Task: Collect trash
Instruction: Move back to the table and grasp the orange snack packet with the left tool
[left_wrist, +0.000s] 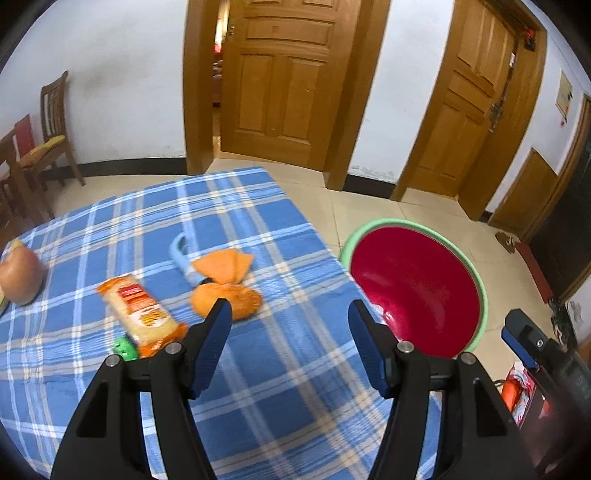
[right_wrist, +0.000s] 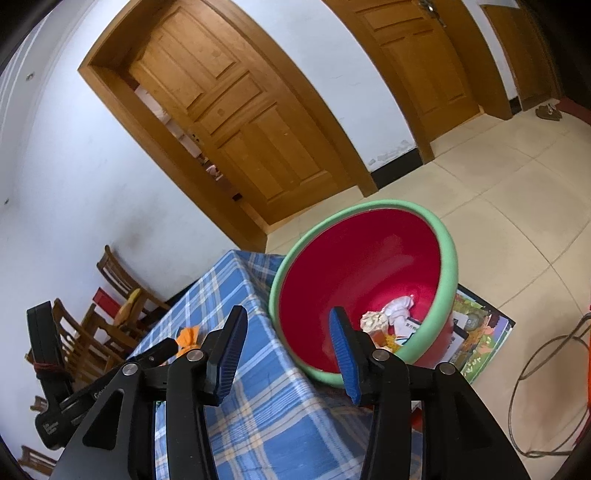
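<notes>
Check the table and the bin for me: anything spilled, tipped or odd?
Nothing spilled. The red bin with the green rim looks tilted in the right view, but that camera is rolled. Trash sits inside it. On the checked cloth remain an orange wrapper, a snack packet and an apple. Both claws are empty.

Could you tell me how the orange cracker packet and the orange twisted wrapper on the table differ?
The orange cracker packet is long and rectangular, with printed labels; the orange twisted wrapper is plain, pinched in the middle and fanned out at its far end. The packet lies nearer the apple, the wrapper nearer the red basin and touching a blue strip. Both lie loose on the checked tablecloth, in neither gripper.
</notes>
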